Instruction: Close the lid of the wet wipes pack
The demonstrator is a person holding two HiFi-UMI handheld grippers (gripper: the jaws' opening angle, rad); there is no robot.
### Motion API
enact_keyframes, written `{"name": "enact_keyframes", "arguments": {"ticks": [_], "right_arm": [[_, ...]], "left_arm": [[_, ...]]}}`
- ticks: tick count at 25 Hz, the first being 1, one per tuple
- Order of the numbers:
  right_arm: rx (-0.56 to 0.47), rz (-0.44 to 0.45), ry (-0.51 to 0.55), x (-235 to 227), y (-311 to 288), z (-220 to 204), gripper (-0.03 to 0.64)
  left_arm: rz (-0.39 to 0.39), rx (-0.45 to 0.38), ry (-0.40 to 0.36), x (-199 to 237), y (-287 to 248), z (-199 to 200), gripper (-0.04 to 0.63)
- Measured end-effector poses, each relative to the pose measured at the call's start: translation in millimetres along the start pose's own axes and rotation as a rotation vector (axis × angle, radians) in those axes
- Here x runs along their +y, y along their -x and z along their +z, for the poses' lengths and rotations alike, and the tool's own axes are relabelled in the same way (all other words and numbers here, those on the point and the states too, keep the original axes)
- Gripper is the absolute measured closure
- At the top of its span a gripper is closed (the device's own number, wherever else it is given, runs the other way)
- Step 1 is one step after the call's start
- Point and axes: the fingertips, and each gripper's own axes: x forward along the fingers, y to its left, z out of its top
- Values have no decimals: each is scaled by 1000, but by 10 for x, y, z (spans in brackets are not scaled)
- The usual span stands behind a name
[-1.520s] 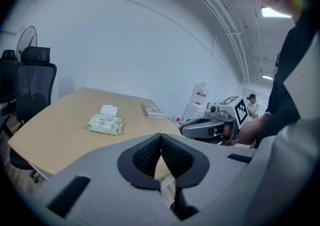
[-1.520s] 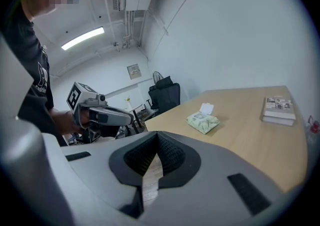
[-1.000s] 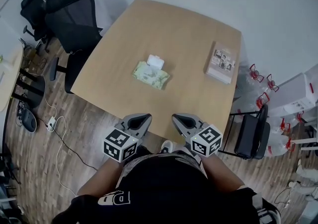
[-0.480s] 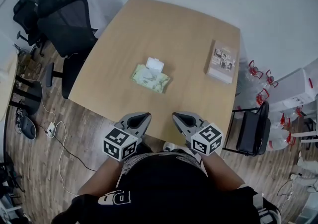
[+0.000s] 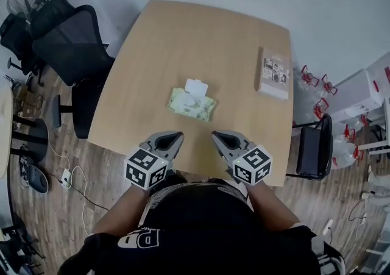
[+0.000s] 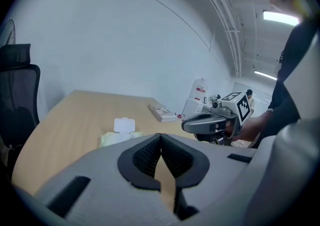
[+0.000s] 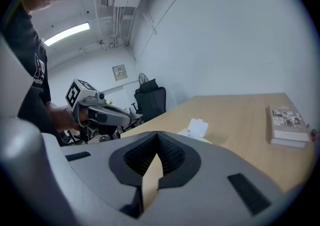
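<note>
- Fingers of your left gripper are clenched tip to tip, and nothing sits between them; only table surface shows through the narrow gap below the tips.
- Your right gripper is pressed shut the same way, its ribbed pads meeting at the tips with nothing gripped.
- Both grippers hover side by side over the table's near edge, close to your body, with a gap between them. Each points toward the far side.
- From either gripper's own view, the other gripper shows off to the side, with your hand wrapped round its handle.
- The pack lies flat near the middle of the table, ahead of the two grippers and well apart from both.
- Its white lid stands raised at the pack's far edge, open.
- A book lies near the table's right edge, well apart from the pack.
- A black chair stands off the table's left side.
</note>
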Motion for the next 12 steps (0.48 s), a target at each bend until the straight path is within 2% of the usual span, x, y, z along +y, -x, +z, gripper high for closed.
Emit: {"name": "enact_keyframes", "arguments": {"ticks": [12], "right_arm": [[9,-202,30,-197,-491,152,611]], "left_arm": [[-126,25,-37,617,39,59,578]]}}
